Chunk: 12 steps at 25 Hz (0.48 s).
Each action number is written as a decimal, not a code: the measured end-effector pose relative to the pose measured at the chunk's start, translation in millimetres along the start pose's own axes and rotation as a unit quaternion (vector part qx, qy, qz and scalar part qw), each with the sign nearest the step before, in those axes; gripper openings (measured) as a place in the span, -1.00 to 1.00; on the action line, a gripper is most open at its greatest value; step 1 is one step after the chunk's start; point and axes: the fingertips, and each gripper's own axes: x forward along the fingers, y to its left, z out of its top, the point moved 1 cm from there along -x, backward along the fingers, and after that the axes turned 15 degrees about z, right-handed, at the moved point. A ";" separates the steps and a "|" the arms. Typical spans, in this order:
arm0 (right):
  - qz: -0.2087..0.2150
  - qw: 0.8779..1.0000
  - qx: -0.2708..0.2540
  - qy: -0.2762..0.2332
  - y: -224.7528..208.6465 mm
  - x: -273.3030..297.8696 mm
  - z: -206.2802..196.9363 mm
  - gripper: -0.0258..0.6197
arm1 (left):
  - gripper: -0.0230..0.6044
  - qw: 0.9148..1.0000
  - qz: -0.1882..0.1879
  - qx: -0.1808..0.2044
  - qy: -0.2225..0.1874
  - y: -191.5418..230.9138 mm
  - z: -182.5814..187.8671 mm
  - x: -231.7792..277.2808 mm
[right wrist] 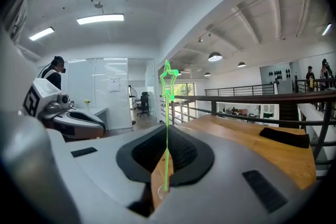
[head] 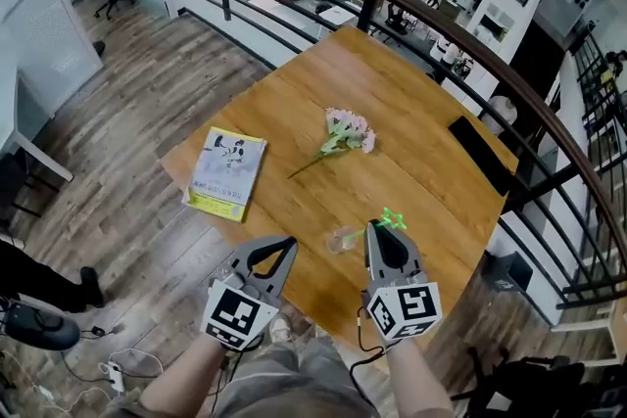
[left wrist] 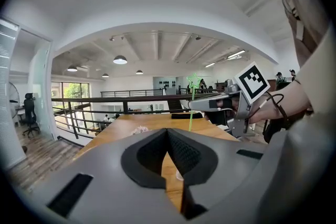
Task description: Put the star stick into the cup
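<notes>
My right gripper (head: 376, 228) is shut on the thin green star stick (head: 393, 218) and holds it upright, star end up. In the right gripper view the stick (right wrist: 167, 113) runs straight up between the closed jaws, with the star above them. A clear plastic cup (head: 343, 238) stands on the wooden table (head: 421, 113) near its front edge, just left of the right gripper. The stick's lower end hangs close above the cup's rim (right wrist: 157, 192). My left gripper (head: 284, 246) is shut and empty, just left of the cup. From the left gripper view the stick (left wrist: 191, 110) stands ahead, held by the right gripper (left wrist: 197, 104).
A yellow-edged booklet (head: 227, 173) lies at the table's left corner. A bunch of pink flowers (head: 345, 134) lies mid-table and a flat black object (head: 482, 156) at the right edge. A dark railing (head: 509, 93) curves behind the table.
</notes>
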 end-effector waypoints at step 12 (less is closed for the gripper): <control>0.028 0.997 0.039 0.053 -32.0 31.2 -81.7 -0.82 | -0.88 0.996 -0.010 -0.018 0.089 -13.8 -70.1 53.0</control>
